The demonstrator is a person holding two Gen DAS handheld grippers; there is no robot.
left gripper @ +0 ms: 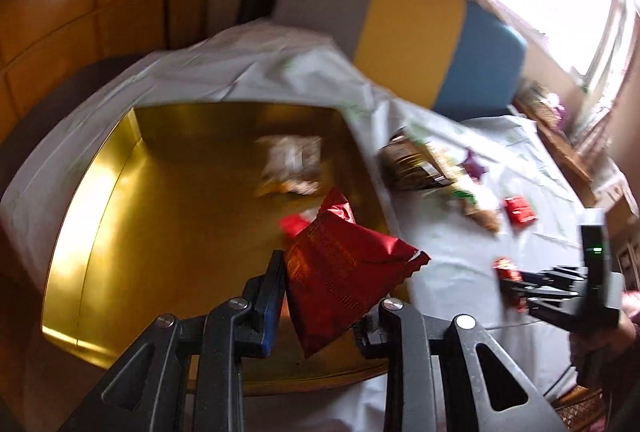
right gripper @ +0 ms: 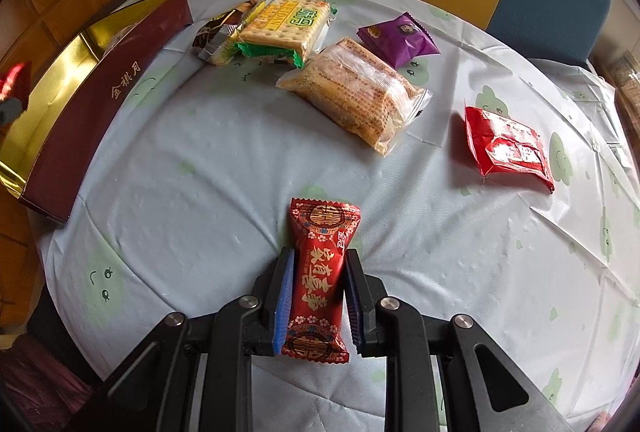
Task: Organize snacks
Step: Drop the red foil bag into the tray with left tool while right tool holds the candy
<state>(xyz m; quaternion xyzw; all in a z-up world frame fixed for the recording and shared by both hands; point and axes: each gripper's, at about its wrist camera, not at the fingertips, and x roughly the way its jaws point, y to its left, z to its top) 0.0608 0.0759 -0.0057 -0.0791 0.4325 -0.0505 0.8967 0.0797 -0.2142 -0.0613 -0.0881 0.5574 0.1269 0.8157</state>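
- Up over the gold-lined open gift box [left gripper: 168, 232], the left gripper [left gripper: 320, 296] carries a dark red crinkled foil snack bag [left gripper: 340, 272], its fingers clenched on the bag's lower part; the bag tilts up and away toward the box's right wall.
- Inside the box, on its gold floor, lie a blurred pale clear-wrapped snack [left gripper: 292, 164] near the far side and a small red packet [left gripper: 294, 224] just behind the held bag.
- Lower on the table, the right gripper [right gripper: 318, 296] has its blue-padded fingers [right gripper: 285, 304] closed against both long sides of a red foil candy bar wrapper with gold characters [right gripper: 320, 280], which lies flat on the pale blue plastic tablecloth with green cloud prints [right gripper: 180, 172].
- From the right wrist view the box shows its maroon outer wall with gold lettering [right gripper: 108, 100] at the left edge of the table.
- Beyond the bar, loose on the cloth:
  - a yellow-and-green pack of crackers [right gripper: 284, 28], resting partly on a dark brown and silver wrapper [right gripper: 218, 32];
  - a clear bag of golden wafer biscuits [right gripper: 356, 92], just beside the crackers;
  - a purple foil packet [right gripper: 396, 40], near the wafers' far end;
  - a flat red foil packet with white print [right gripper: 508, 148], well apart to the right.
- Behind the table stands a grey, yellow and blue panelled seat back [left gripper: 400, 36].
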